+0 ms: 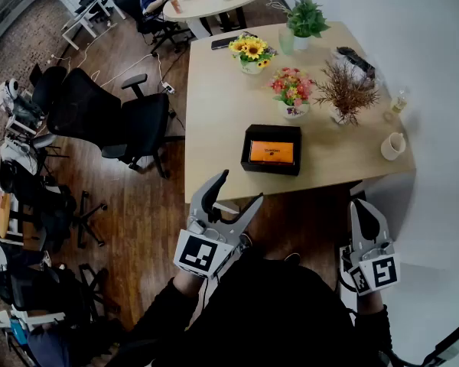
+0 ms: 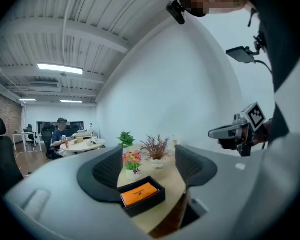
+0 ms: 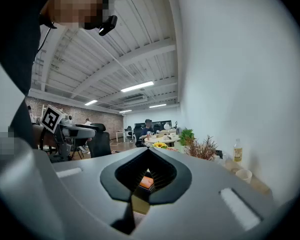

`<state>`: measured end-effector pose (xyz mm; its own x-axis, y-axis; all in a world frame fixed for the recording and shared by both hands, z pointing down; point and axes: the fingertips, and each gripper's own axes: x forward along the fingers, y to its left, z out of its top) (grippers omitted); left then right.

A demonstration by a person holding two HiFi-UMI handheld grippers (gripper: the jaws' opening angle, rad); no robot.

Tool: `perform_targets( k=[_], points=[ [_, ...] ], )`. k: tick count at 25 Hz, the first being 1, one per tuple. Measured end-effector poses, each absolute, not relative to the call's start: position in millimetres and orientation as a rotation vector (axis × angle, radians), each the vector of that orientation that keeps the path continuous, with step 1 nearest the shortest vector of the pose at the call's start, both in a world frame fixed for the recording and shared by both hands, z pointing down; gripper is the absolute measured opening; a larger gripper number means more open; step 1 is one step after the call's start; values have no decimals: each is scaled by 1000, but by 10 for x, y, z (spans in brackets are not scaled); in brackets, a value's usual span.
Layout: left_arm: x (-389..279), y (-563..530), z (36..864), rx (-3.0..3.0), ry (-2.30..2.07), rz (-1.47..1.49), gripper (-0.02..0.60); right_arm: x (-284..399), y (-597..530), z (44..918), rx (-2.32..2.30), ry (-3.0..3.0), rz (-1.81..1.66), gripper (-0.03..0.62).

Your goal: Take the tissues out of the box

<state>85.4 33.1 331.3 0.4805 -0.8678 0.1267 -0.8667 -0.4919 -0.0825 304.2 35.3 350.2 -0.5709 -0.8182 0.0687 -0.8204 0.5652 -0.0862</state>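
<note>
Head view: start of the task, nothing removed as far as can be seen; the black box (image 1: 271,150) lies flat on the wooden table (image 1: 214,113), near the table's front edge and just in front of the pot of pink flowers (image 1: 292,90); its opening faces up, and an orange pack (image 1: 271,152), judged to be the tissues, sits fully inside it. Long axis of box and pack alike runs left to right across the picture, roughly parallel to the table's near edge; the print on the pack is too small to read, so which end is its front cannot be told. Left gripper (image 1: 241,188) hovers over the floor, short of the table edge, and points towards the box; its jaws stand apart with nothing between the pads, and the left gripper view shows the box beyond and between them, well apart from both. Right gripper (image 1: 356,209) hangs off the table's near right corner, further from the box; its jaws are together and empty. Left to do, by judgement: the whole task; bring a gripper to the box, close on the orange pack across its short side, and lift it clear of the box walls.
</note>
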Motion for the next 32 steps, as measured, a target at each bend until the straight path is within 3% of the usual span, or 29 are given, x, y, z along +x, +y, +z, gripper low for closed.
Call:
perform_targets(
  k=[3,10,21,32],
  points=[
    [894,278,3515,-2728,1577,-329,357,2997,284,3581,1382,-2762,151,9],
    [757,-158,4214,-2812,1451,-732,413,2786,106,3886,1309,-2718,208,166],
    [906,-1283,5591,-2901,972,-1367,413,2512,-291,3887,1402,-2572,162,173],
    [1166,-1520,6083,-2922,740,-1647,403,1633,-811,4547,1113,-2537,232,175]
  ],
)
